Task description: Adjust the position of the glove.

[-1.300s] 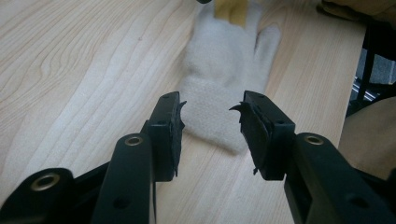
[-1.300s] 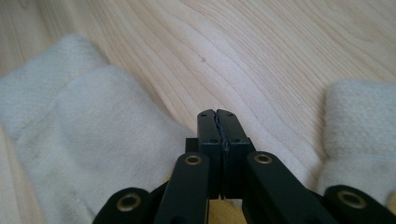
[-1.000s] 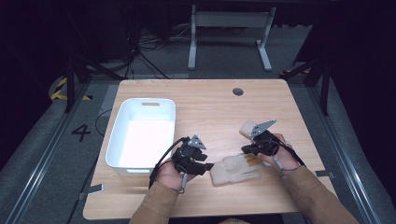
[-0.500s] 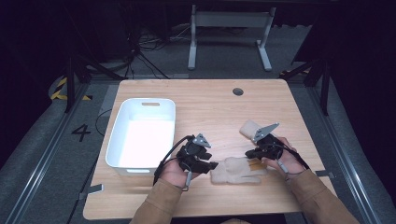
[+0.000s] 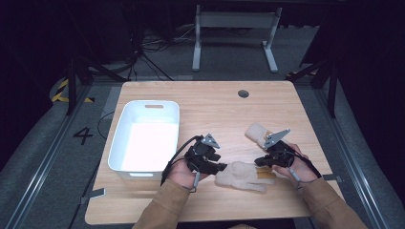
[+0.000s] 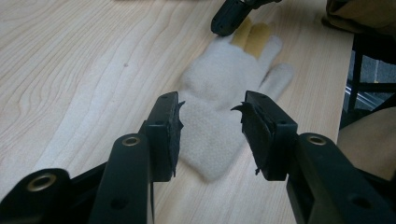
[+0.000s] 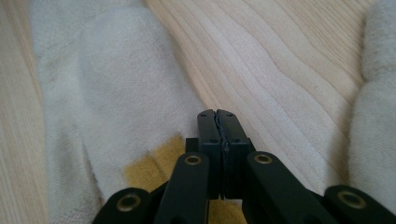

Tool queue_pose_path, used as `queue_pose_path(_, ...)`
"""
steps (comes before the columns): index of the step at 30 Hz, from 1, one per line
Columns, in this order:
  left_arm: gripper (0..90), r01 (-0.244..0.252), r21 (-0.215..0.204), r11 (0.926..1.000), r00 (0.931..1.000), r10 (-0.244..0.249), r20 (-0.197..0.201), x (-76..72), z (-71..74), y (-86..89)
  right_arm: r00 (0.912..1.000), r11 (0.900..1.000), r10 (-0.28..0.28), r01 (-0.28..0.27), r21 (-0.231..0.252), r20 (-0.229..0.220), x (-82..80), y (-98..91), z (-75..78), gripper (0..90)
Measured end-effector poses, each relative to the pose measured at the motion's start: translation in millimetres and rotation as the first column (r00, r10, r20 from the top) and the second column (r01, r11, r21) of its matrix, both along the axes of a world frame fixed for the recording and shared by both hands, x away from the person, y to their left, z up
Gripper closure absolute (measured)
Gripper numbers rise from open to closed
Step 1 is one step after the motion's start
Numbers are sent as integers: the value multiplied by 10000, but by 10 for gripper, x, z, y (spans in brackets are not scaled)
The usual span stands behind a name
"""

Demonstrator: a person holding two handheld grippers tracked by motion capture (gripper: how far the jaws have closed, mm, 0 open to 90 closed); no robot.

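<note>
A cream knitted glove (image 5: 241, 175) with yellow fingertips lies flat on the wooden table (image 5: 215, 105), near the front edge. My left gripper (image 5: 218, 167) is at its cuff. In the left gripper view, the left gripper (image 6: 210, 105) is open, its jaws on either side of the glove (image 6: 219, 98) without pressing on it. My right gripper (image 5: 259, 162) is shut, its tip resting on the glove's yellow fingertips (image 6: 254, 35). The right gripper view shows the right gripper (image 7: 218, 114) with its jaws together over the glove (image 7: 107, 84).
A second cream glove (image 5: 255, 132) lies just behind the right hand; its edge shows as cream fabric (image 7: 378, 116) in the right gripper view. A white plastic bin (image 5: 138, 171) stands at the table's left. A cable hole (image 5: 243, 93) is at the back.
Both hands have shifted only slightly: the left gripper edged toward the glove's cuff and the right gripper came a little nearer the front edge. The glove stays where it was.
</note>
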State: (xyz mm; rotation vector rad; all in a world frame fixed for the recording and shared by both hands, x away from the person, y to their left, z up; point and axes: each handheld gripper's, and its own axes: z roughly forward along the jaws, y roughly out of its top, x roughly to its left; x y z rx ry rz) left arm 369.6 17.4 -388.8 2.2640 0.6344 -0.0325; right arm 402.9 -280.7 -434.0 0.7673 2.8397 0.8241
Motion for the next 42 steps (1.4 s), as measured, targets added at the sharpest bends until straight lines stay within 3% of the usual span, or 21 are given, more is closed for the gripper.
queue_pose_path(14, 527, -311, -211, 9993, 9995, 311, 19, 32, 24, 27, 9981, 9958, -328, 281, 876, 529, -47, -38, 156, 843)
queue_pose_path(22, 517, -436, -316, 9985, 9990, 438, 43, 44, 37, 38, 9915, 9898, -706, 559, 1310, 1098, -85, -115, 268, 818)
queue_pose_path(35, 509, -593, -353, 9976, 9982, 596, 79, 50, 32, 64, 9715, 9703, -1760, 1440, 1943, 1589, -48, -316, 384, 712)
queue_pose_path(42, 507, -683, -344, 9971, 9976, 686, 69, 42, 21, 82, 9485, 9537, -2545, 2137, 2118, 1887, -1, -430, 414, 612)
